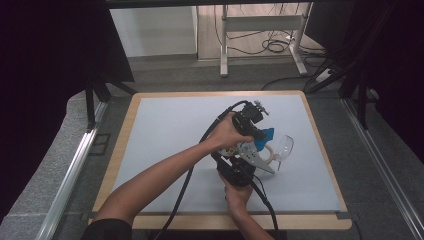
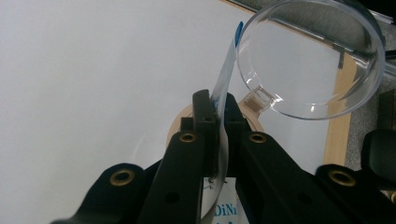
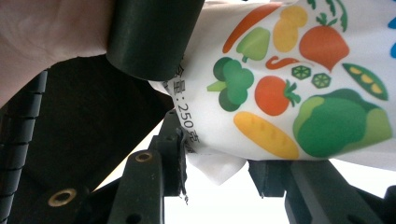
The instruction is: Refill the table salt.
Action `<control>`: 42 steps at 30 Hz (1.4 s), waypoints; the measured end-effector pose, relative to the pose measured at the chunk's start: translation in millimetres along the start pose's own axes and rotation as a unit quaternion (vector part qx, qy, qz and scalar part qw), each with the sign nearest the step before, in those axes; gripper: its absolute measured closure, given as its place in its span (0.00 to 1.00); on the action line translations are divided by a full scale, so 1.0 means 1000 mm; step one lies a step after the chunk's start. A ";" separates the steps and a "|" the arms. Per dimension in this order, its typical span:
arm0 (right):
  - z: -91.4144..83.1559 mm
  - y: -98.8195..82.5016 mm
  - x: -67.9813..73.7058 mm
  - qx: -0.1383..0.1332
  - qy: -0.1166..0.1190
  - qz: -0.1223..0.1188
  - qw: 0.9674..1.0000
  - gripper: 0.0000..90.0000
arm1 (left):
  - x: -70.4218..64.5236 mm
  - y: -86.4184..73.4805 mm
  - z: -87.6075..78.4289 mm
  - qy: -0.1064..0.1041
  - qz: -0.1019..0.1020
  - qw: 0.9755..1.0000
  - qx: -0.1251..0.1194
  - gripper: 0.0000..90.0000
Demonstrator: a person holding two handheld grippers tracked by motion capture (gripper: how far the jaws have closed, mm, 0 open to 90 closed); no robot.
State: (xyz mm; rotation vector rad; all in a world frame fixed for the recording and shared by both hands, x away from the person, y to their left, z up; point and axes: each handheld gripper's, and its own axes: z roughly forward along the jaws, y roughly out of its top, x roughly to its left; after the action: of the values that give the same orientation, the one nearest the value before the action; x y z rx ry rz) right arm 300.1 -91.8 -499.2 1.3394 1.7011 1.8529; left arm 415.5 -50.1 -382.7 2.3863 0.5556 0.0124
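Printed pouch [image 3: 299, 88] with vegetable pictures sat mid-bench [image 1: 165, 150], held up off surface between both grippers, beside clear measuring cup [image 2: 310, 58]; left gripper [image 2: 219, 114] jaws clamped together on pouch's thin top edge; right gripper [image 3: 219, 179] jaws apart, pouch's lower corner hanging between them, pads not seen pressing; pouch's long axis ran from right jaws toward left, top edge just beside cup rim
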 end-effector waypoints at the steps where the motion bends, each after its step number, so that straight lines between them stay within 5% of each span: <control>1: 0.000 0.000 0.000 0.000 0.000 0.000 1.000 0.68 | -0.001 0.000 0.000 0.000 -0.003 1.000 -0.003 0.99; 42: 0.000 0.000 -0.002 -0.008 -0.002 0.007 1.000 0.69 | -0.001 0.003 0.003 -0.001 -0.002 1.000 -0.001 0.99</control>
State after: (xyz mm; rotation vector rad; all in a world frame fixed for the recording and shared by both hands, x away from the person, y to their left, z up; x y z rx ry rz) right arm 301.2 -93.0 -499.7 1.3516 1.6760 1.8649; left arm 415.9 -54.2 -382.8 2.3834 0.5579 0.0083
